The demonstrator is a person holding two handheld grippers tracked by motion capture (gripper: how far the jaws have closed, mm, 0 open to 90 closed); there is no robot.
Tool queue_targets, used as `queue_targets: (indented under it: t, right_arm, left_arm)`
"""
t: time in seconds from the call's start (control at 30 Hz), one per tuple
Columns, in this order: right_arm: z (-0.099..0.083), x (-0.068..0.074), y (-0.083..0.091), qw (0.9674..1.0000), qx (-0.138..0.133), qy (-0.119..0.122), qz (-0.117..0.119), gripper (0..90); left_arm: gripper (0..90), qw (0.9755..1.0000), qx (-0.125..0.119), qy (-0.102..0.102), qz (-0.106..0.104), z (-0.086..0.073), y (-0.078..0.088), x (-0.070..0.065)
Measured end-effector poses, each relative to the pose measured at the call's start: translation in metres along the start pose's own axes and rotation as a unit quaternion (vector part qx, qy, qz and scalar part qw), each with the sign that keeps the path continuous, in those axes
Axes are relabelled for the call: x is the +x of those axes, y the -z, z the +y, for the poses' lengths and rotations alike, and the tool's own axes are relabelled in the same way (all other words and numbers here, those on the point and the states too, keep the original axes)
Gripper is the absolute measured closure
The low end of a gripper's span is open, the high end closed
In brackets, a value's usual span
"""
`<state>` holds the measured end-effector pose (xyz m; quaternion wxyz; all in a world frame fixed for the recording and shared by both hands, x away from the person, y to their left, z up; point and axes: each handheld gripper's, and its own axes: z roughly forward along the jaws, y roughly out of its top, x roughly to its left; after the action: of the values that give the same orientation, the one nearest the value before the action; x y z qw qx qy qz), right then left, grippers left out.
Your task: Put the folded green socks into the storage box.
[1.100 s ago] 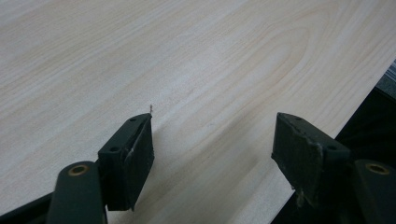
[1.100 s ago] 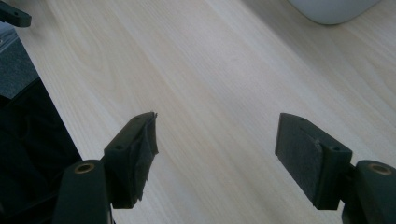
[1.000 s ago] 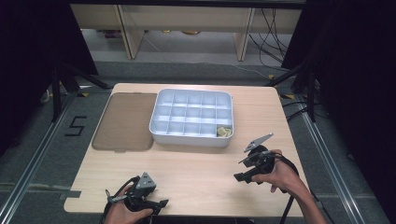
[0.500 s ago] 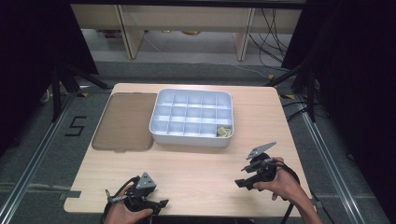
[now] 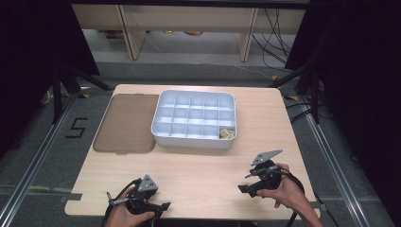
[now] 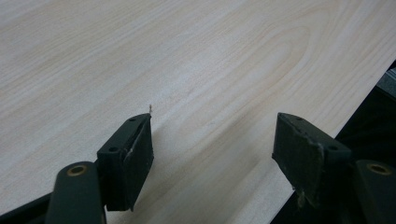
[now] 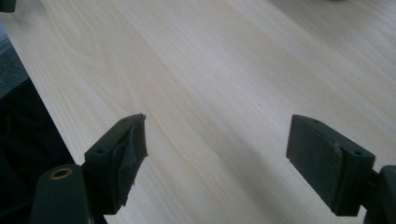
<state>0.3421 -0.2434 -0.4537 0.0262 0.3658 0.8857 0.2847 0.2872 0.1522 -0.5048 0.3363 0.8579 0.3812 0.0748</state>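
Both hand-held grippers sit low at the near edge of the bench (image 5: 198, 165), the left hand-held gripper (image 5: 158, 208) and the right hand-held gripper (image 5: 246, 182) alike released and empty; the right one's jaws have just been opening further, with nothing between them. A white compartment tray (image 5: 163, 127) stands well apart at mid-bench, a small yellowish piece (image 5: 227, 134) in its near right corner cell. Reaching in could likely clip the cell walls (they look narrow). A brown lid (image 5: 125, 123) lies touching the tray's left side, clear of both paths
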Motion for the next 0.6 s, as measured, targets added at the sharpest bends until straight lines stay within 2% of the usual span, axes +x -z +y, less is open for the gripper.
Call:
queue_targets:
  t: [0.03, 0.1, 0.13, 0.17, 0.2, 0.23, 0.33, 0.43, 0.47, 0.5, 0.53, 0.57, 0.6]
  right_arm:
    - [0.000, -0.001, -0.001, 0.9999, -0.003, 0.010, -0.002, 19.6]
    - [-0.002, -0.001, -0.002, 1.0000, -0.007, 0.005, -0.003, 19.0]
    - [-0.003, -0.002, -0.001, 0.9999, -0.010, 0.010, -0.008, 18.9]
    - [-0.004, 0.000, -0.001, 0.9999, -0.007, -0.002, -0.011, 18.9]
    - [-0.006, 0.000, -0.002, 0.9997, -0.021, 0.003, -0.010, 18.7]
    - [-0.007, 0.000, 0.000, 0.9998, -0.015, 0.001, -0.015, 18.6]
    - [-0.013, 0.001, -0.002, 0.9994, -0.033, 0.001, -0.013, 18.4]
    - [-0.019, 0.002, -0.004, 0.9991, -0.039, 0.000, -0.014, 18.5]
    - [-0.020, 0.001, -0.005, 0.9992, -0.035, 0.009, -0.017, 18.6]
    - [-0.022, 0.003, -0.005, 0.9995, -0.030, -0.002, -0.013, 18.8]
    - [-0.023, 0.004, -0.006, 0.9993, -0.036, -0.003, -0.014, 19.0]
    - [-0.025, 0.004, -0.007, 0.9992, -0.036, 0.005, -0.015, 19.1]
    - [-0.027, 0.005, -0.007, 0.9992, -0.037, 0.000, -0.015, 19.1]
  left_arm:
    - [28.2, 1.0000, 0.004, -0.004, -0.005, 0.000, 0.001, 0.000]
    - [28.2, 0.9999, 0.013, -0.005, -0.005, 0.001, 0.002, 0.001]
    - [28.2, 0.9999, 0.012, -0.005, -0.005, 0.001, 0.002, 0.001]
    - [28.2, 0.9999, 0.012, -0.005, -0.005, 0.001, 0.002, 0.001]
    - [28.2, 0.9999, 0.013, -0.005, -0.005, 0.001, 0.002, 0.001]
    - [28.2, 0.9999, 0.013, -0.006, -0.005, 0.001, 0.002, 0.001]
    - [28.2, 1.0000, 0.004, -0.005, -0.005, 0.000, 0.001, 0.001]
    - [28.2, 1.0000, 0.004, -0.005, -0.005, 0.000, 0.002, 0.000]
    - [28.2, 1.0000, 0.006, -0.006, -0.004, 0.001, 0.002, 0.000]
    - [28.2, 1.0000, 0.003, -0.002, 0.001, 0.000, 0.001, 0.000]
    - [28.2, 1.0000, 0.004, -0.003, 0.001, 0.000, 0.001, 0.000]
    - [28.2, 1.0000, 0.003, -0.003, -0.001, 0.000, 0.001, 0.000]
    - [28.2, 0.9999, 0.010, -0.008, -0.006, 0.001, 0.002, 0.000]
